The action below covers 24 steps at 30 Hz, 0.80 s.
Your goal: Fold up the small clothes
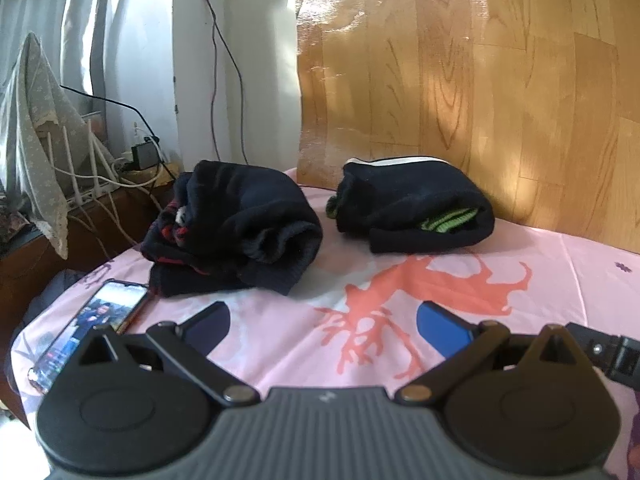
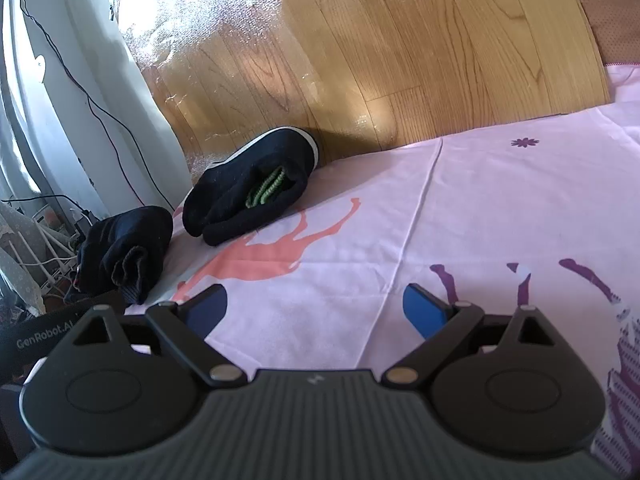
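Observation:
Two folded dark garments lie on the pink sheet. The left bundle is navy with red trim showing at its side. The right bundle is black with a white edge and green stripes inside. My left gripper hovers open over the sheet, short of the left bundle, holding nothing. In the right wrist view the black-and-green bundle lies by the wood-pattern mat and the navy bundle sits at far left. My right gripper is open and empty above the pink sheet.
A phone with its screen lit lies on the sheet's left edge beside the navy bundle. A wood-pattern mat stands behind the clothes. Cables and a router sit off the bed at left. The other gripper's body shows at left.

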Available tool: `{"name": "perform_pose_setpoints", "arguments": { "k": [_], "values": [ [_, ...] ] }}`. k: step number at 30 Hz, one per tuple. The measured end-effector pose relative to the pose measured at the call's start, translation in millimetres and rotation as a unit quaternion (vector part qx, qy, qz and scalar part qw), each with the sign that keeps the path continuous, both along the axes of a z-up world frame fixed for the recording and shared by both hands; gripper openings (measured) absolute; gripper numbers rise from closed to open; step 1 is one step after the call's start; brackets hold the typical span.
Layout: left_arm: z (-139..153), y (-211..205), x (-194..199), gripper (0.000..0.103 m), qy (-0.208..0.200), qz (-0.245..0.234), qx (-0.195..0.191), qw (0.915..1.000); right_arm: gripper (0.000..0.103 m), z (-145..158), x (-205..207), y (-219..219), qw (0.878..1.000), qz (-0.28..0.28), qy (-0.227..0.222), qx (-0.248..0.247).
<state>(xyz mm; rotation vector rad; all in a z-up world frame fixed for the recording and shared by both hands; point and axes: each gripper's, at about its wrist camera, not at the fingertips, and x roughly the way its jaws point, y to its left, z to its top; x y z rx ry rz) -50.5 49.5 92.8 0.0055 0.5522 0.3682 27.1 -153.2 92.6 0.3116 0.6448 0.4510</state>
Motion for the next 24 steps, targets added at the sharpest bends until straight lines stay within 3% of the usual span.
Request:
{"name": "perform_pose_setpoints", "arguments": {
  "k": [7, 24],
  "values": [
    [5.6, 1.8, -3.7, 0.103, -0.007, 0.017, 0.026, 0.9995, 0.096, 0.5, 0.7, -0.4, 1.0, -0.001, 0.002, 0.003],
    [7.0, 12.7, -6.1, 0.103, 0.004, 0.029, 0.001, 0.9996, 0.097, 0.0, 1.4, -1.9, 1.0, -0.006, 0.007, 0.01]
  ]
}}
